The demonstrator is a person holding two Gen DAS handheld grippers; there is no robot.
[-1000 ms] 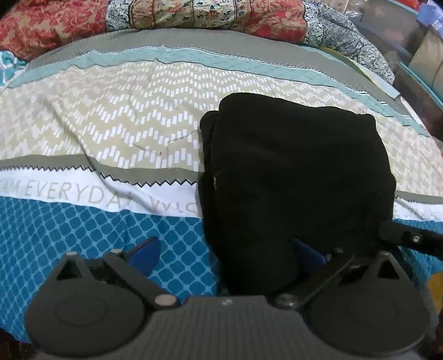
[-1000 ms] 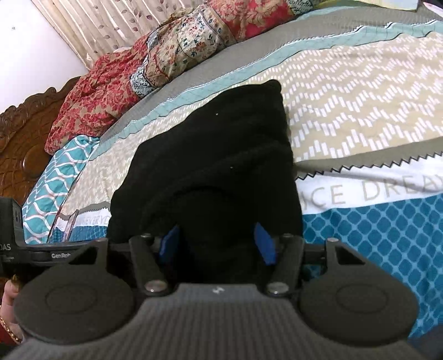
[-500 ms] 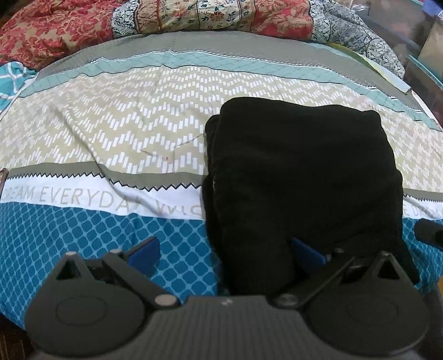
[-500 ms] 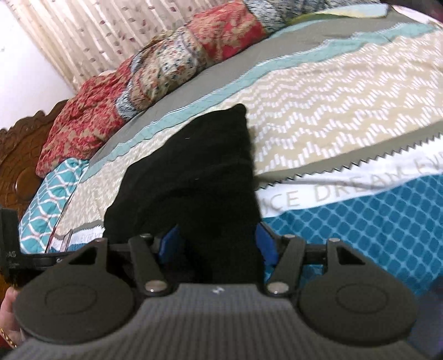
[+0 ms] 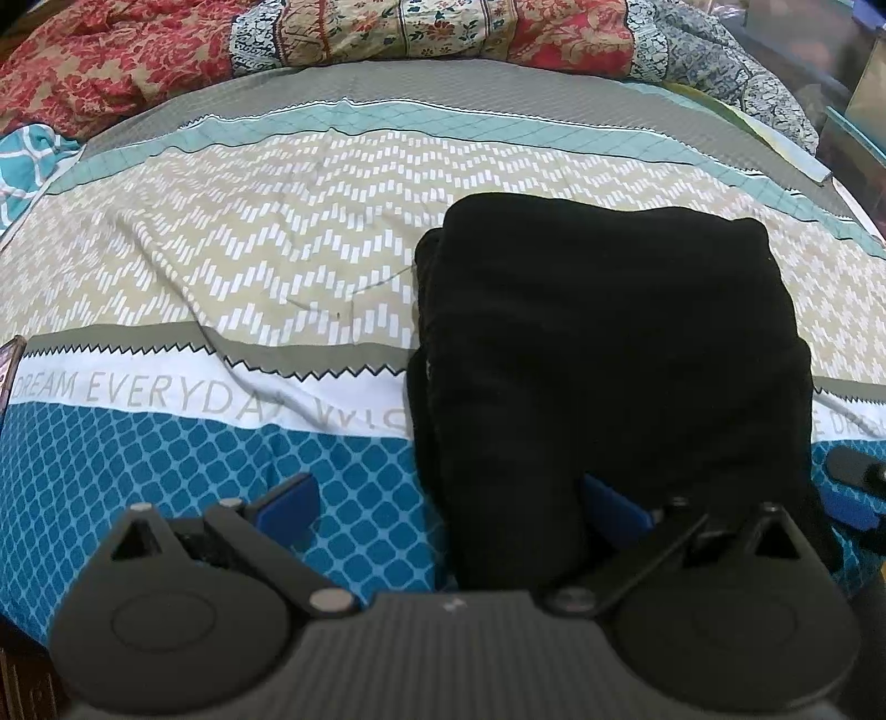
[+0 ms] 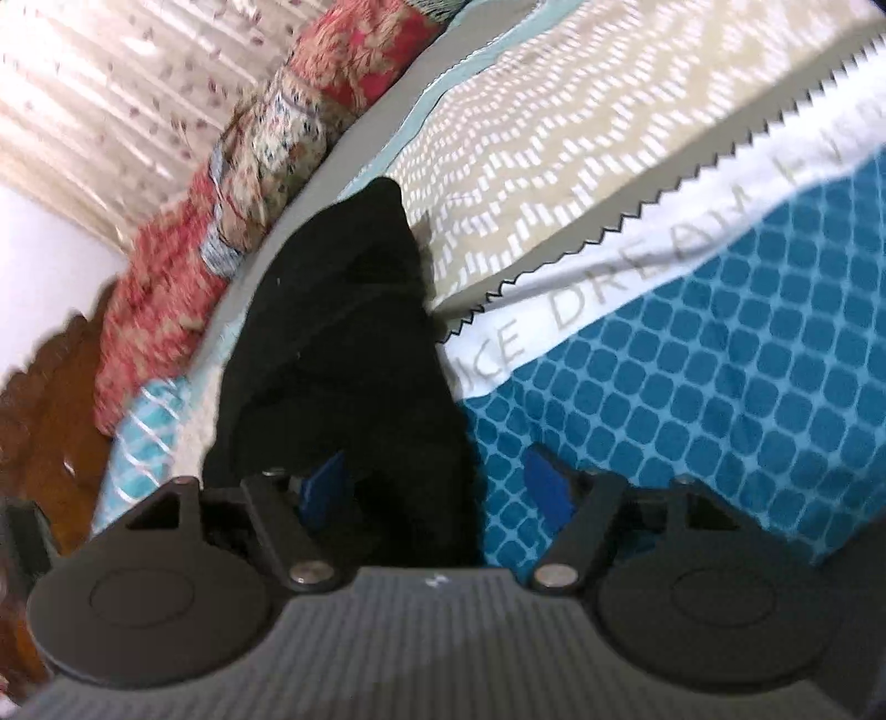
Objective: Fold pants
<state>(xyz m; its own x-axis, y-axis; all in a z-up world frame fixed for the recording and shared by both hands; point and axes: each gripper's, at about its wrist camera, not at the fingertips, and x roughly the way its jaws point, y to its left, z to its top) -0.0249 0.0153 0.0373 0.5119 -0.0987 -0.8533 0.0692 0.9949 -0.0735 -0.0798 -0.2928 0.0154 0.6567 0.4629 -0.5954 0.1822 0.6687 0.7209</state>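
The black pants [image 5: 603, 354] lie folded into a compact rectangle on the patterned bedspread [image 5: 221, 277]. My left gripper [image 5: 448, 507] is open at the pants' near left corner, with its right blue pad [image 5: 612, 507] against the cloth and its left pad over the sheet. In the right wrist view the pants [image 6: 338, 343] run away from me. My right gripper [image 6: 437, 482] is open and the near end of the pants sits between its pads. Part of the right gripper shows at the left wrist view's right edge [image 5: 853, 487].
Red and floral quilts [image 5: 387, 33] are piled along the far side of the bed. A carved wooden headboard [image 6: 44, 410] and a curtain [image 6: 111, 83] show in the right wrist view. The bed's near edge is just below both grippers.
Both grippers have pulled back toward the near edge of the bed. The right gripper has opened wider and tilted, so its view is blurred. The pants have stayed in place.
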